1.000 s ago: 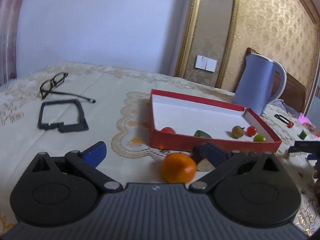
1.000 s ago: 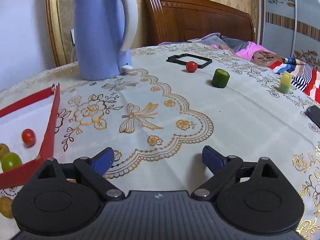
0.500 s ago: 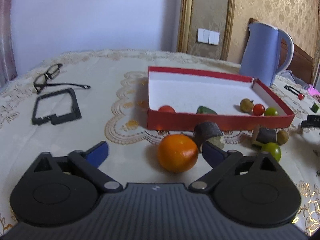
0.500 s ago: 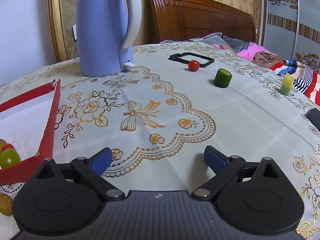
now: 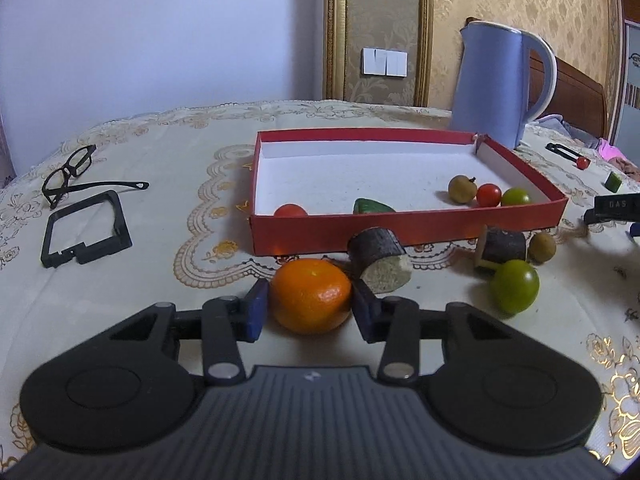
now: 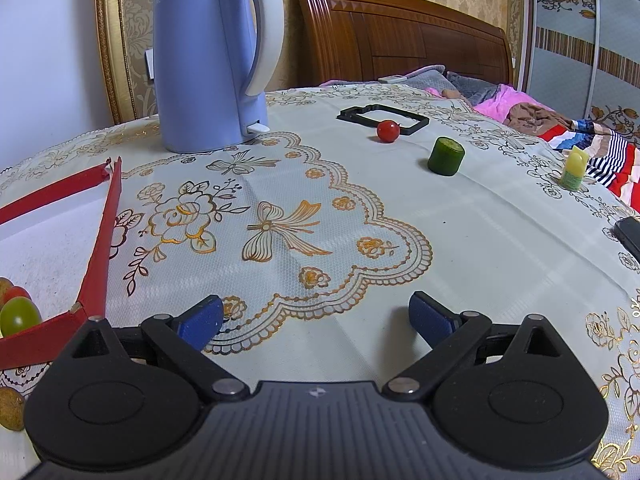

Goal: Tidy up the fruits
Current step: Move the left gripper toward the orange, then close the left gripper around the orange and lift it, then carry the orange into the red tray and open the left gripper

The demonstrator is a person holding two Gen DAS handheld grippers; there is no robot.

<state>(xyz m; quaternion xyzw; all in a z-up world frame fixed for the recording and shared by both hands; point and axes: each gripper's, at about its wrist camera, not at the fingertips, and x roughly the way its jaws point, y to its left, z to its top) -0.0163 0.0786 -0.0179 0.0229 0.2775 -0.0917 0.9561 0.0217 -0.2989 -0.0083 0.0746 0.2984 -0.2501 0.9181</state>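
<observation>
Since a second ago the left gripper [image 5: 308,307] has advanced; jaws closing around the orange [image 5: 311,295] at lower centre. Round fruit may squirt out. Right gripper [image 6: 316,316] open, empty.

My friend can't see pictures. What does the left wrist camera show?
The left gripper is closing around an orange on the tablecloth, in front of a red tray with small fruits inside. A blue kettle stands behind.

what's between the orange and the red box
Only bare tablecloth separates the orange from the red box in the left wrist view; a dark cut log piece lies just to the right.
</observation>
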